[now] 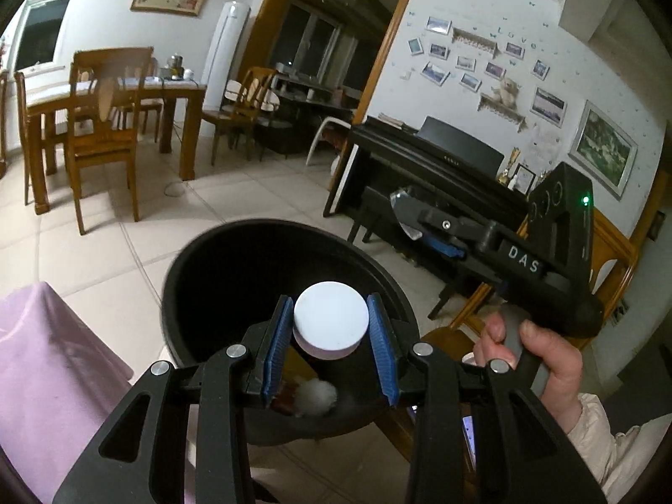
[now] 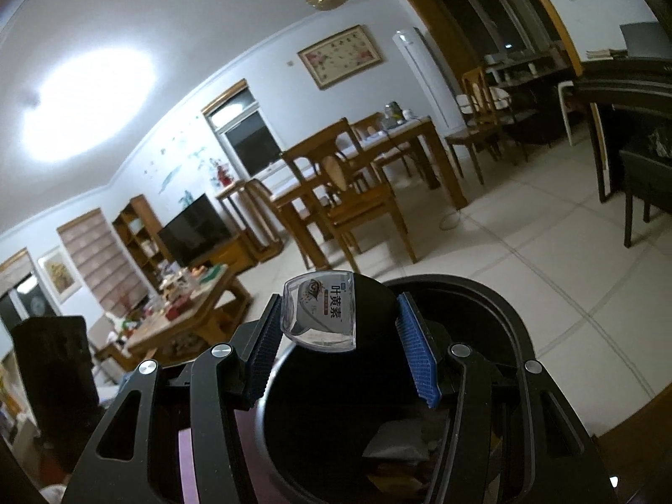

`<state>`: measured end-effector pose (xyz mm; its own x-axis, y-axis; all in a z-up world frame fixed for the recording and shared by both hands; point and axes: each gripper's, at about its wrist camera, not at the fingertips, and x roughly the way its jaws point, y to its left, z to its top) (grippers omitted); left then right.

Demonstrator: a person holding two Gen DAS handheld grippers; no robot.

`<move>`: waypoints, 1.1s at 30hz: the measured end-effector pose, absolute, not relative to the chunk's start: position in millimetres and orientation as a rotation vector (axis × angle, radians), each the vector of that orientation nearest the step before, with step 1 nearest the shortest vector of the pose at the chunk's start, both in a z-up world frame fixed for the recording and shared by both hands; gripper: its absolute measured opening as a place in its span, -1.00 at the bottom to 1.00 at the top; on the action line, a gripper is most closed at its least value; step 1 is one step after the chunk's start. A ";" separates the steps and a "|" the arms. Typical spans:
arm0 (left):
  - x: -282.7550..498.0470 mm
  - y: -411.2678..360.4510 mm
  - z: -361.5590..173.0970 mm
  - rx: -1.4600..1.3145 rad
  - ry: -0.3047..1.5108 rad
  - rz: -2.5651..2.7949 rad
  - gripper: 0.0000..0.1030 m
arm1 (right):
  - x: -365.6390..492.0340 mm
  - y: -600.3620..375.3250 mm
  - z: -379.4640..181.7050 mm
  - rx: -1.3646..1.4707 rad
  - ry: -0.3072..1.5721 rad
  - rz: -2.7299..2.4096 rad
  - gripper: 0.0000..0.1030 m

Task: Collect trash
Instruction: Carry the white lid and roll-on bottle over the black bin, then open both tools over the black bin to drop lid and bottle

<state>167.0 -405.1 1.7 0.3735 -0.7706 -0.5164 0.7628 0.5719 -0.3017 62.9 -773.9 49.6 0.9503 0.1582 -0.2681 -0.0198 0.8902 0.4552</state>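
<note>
A black trash bin (image 1: pixel 201 260) stands open below both grippers, with a white wad of tissue (image 1: pixel 316 397) inside. My left gripper (image 1: pixel 330 327) is shut on a white round cap-like piece (image 1: pixel 329 317), held over the bin's mouth. To the right, a hand (image 1: pixel 542 353) holds my right gripper (image 1: pixel 405 212), which carries a clear plastic package (image 1: pixel 401 201). In the right wrist view, the right gripper (image 2: pixel 338 300) holds that clear package with a printed label (image 2: pixel 319 315) over the bin's rim (image 2: pixel 483 290). Crumpled paper (image 2: pixel 395 441) lies in the bin.
A purple cloth (image 1: pixel 54 357) lies left of the bin. A black piano (image 1: pixel 441 168) stands to the right, a wooden dining table with chairs (image 1: pixel 105 101) at the back left across the tiled floor. A cluttered coffee table (image 2: pixel 180 306) and a TV (image 2: pixel 195 231) show at left.
</note>
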 end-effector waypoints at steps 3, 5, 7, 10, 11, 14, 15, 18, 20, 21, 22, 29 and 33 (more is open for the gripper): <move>167.6 -408.8 -1.4 -0.012 0.684 -0.981 -0.29 | 66.8 -770.3 45.2 0.470 0.312 0.090 0.06; 168.1 -409.6 -4.8 -0.008 0.692 -0.979 -0.29 | 69.5 -770.3 40.8 0.473 0.317 0.090 0.06; 168.2 -410.7 -5.5 -0.006 0.697 -0.978 -0.29 | 71.6 -770.7 39.0 0.473 0.319 0.091 0.06; 168.0 -416.7 -6.3 0.000 0.706 -0.978 -0.29 | 78.1 -763.3 36.1 0.472 0.325 0.088 0.06; 167.8 -419.1 -7.3 0.004 0.707 -0.977 -0.29 | 80.1 -762.3 35.1 0.472 0.327 0.087 0.06; 168.7 -424.4 -9.5 0.008 0.714 -0.977 -0.29 | 95.6 -754.2 38.6 0.468 0.334 0.082 0.06; 168.7 -425.8 -10.5 0.011 0.713 -0.972 -0.27 | 98.7 -754.6 37.6 0.467 0.340 0.084 0.07; 170.0 -428.0 -9.4 0.027 0.707 -0.959 -0.01 | 101.2 -752.7 37.6 0.467 0.342 0.085 0.39; 167.6 -427.3 -6.8 0.040 0.684 -0.935 0.85 | 98.8 -752.9 39.7 0.482 0.309 0.089 0.66; 164.2 -425.4 -3.8 0.044 0.655 -0.930 0.87 | 98.2 -752.0 41.2 0.483 0.293 0.093 0.72; 163.2 -425.1 -3.3 0.048 0.646 -0.935 0.87 | 96.8 -751.0 41.5 0.480 0.284 0.091 0.80; 160.7 -421.8 1.3 0.070 0.628 -0.920 0.89 | 94.6 -742.6 44.3 0.454 0.269 0.093 0.90; 161.3 -413.1 3.1 0.063 0.625 -0.916 0.89 | 91.4 -738.1 43.3 0.458 0.272 0.096 0.90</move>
<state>161.3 -413.1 3.1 0.4457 -0.7211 -0.5304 0.7567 0.6201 -0.2072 91.4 -738.1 43.3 0.9594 0.1525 -0.2372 -0.0309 0.8930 0.4491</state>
